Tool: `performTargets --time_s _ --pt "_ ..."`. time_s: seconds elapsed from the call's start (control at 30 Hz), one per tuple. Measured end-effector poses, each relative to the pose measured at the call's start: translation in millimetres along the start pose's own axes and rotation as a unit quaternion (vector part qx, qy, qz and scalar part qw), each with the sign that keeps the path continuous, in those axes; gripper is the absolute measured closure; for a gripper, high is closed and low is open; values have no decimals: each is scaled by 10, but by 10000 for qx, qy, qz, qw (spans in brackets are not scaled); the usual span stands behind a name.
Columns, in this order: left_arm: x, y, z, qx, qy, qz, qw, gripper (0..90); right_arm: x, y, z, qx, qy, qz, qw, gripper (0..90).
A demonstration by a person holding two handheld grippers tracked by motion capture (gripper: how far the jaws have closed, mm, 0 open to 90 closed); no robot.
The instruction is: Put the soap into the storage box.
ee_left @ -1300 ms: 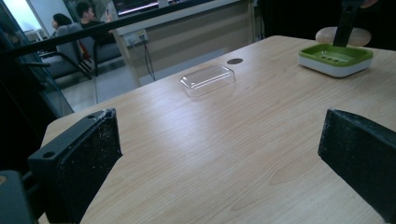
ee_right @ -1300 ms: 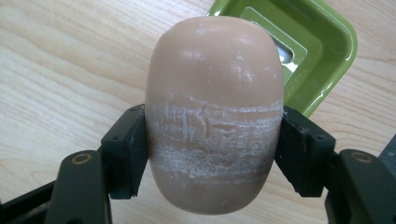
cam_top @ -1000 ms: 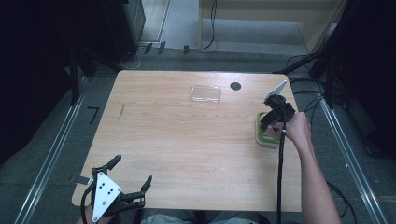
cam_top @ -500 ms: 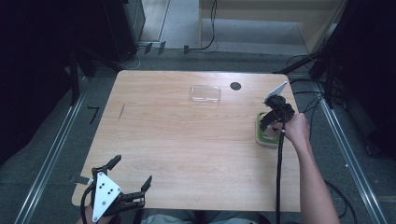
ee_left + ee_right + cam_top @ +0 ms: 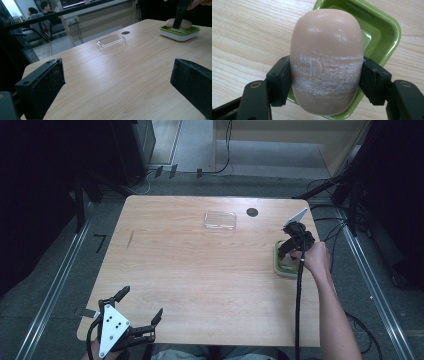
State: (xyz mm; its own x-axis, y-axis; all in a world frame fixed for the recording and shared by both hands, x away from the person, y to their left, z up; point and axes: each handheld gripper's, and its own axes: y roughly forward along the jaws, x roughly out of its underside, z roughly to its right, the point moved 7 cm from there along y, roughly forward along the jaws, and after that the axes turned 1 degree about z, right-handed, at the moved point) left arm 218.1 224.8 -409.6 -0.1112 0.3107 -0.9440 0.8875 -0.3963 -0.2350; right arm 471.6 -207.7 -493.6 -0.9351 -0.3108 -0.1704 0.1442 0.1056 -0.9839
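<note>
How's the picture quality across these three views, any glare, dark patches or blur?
High view: the wooden table is evenly lit, its surroundings nearly black. Left gripper view: pale glare runs across the wood toward the clear plastic lid, and the near jaws look soft. Right gripper view: the bar of soap and green soap dish are sharp.

The right gripper (image 5: 289, 251) has edged slightly toward 5 o'clock. The soap (image 5: 326, 62) went with it, over the green dish (image 5: 384, 32).
</note>
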Motion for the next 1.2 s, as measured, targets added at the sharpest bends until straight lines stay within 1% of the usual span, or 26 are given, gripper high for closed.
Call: performTargets --time_s 0.1,0.3,0.6,0.77,1.0,1.2 --pt "1 0 -1 -2 -9 3 10000 0 -10 27 9 1 44 -4 10000 337" --pt "1 1 -2 3 -1 2 10000 0 0 64 74 44 189 -40 9998 338" --pt "2 2 1 1 7 -9 10000 0 9 122 110 17 260 -67 9996 337" --pt "1 2 0 0 -1 0 10000 0 11 152 115 -10 254 -81 9996 337" --pt "1 1 -2 -1 -1 0 10000 0 5 171 114 47 248 -75 9997 337" --pt "1 0 -1 0 -1 -2 10000 0 7 193 111 46 243 -99 9996 337"
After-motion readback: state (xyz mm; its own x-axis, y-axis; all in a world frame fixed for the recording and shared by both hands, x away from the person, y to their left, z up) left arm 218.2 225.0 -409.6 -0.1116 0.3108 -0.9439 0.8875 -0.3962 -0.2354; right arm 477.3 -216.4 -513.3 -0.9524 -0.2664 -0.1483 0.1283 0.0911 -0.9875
